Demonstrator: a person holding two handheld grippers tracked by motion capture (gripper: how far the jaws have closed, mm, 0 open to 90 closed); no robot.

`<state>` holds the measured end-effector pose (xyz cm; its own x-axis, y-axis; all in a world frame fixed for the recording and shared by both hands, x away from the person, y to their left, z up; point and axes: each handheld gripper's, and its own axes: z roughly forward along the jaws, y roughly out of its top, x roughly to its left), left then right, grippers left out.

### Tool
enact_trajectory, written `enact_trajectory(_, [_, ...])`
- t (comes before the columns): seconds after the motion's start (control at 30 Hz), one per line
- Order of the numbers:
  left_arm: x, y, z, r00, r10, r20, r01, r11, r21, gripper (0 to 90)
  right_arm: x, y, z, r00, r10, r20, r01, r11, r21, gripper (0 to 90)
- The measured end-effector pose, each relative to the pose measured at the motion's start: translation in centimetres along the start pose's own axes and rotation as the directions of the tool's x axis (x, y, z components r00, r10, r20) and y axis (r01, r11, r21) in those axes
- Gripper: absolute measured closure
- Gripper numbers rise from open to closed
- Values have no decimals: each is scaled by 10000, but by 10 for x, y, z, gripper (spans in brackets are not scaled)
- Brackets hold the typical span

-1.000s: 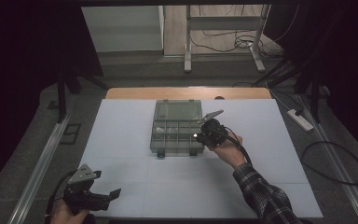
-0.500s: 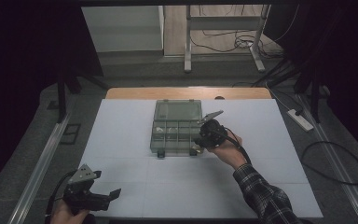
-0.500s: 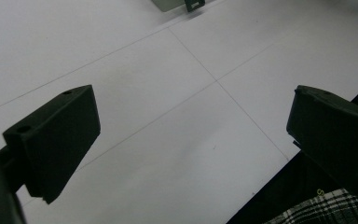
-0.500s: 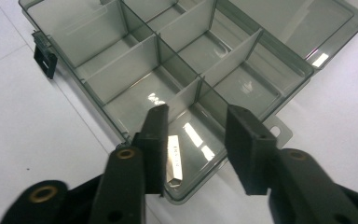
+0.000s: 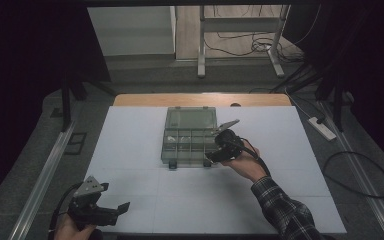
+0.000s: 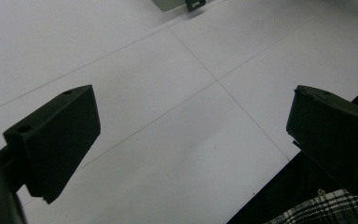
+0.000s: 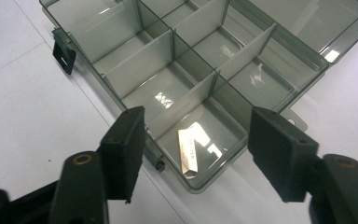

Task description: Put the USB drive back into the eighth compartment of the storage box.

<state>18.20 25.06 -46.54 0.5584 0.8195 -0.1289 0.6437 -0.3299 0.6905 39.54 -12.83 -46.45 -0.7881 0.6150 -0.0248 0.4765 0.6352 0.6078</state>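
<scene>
High view, left to right: the left claw point(image 5: 111, 212) sits at the near-left corner of the white table point(image 5: 130, 145), well apart from the work, and the left gripper view shows its jaws spread wide over bare table with nothing between them. It looks the same as in the earlier frames. In the middle of the table lies the smoky compartment box point(image 5: 189, 136) with its lid point(image 5: 191, 118) laid open flat toward the far side. At the box's near-right corner the right claw point(image 5: 215, 153) hangs over it, held by a hand in a plaid sleeve point(image 5: 280, 207). The change is here: its jaws have just been opening, and the right gripper view shows them parted with nothing between the pads. Below them, in the nearest corner compartment, lies a small flat metal piece point(image 7: 190, 150), resting on the compartment floor, free of the claw. My reading is that the piece has just been let go into its compartment, so this drop is done; the next thing would be to lift the right claw clear. Against the earlier high-view frames the hand has hardly shifted from the box's corner; only the jaws have changed, from shut to parted, and the box and lid lie as they did.
</scene>
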Motion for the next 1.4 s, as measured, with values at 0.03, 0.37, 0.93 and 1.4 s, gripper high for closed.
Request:
enact_trajectory(0.03, [0, 0, 0, 10000, -5, 2, 5, 10000, 1, 28, 0, 0, -1, 10000, 39, 4, -39, 10000, 10, 337])
enact_trajectory(0.37, [0, 0, 0, 10000, -4, -2, 4, 10000, 1, 29, 3, -1, -11, 9993, 137, -347, -142, 9998, -152, 248])
enact_trajectory(0.93, [0, 0, 0, 10000, -13, 4, 13, 10000, -9, 29, 11, -6, -23, 9981, -139, -606, 129, 9998, -172, 155])
enact_trajectory(1.4, [0, 0, 0, 10000, -22, 5, 22, 10000, -15, 29, 16, -13, -32, 9974, -417, -581, 401, 9988, -289, 93])
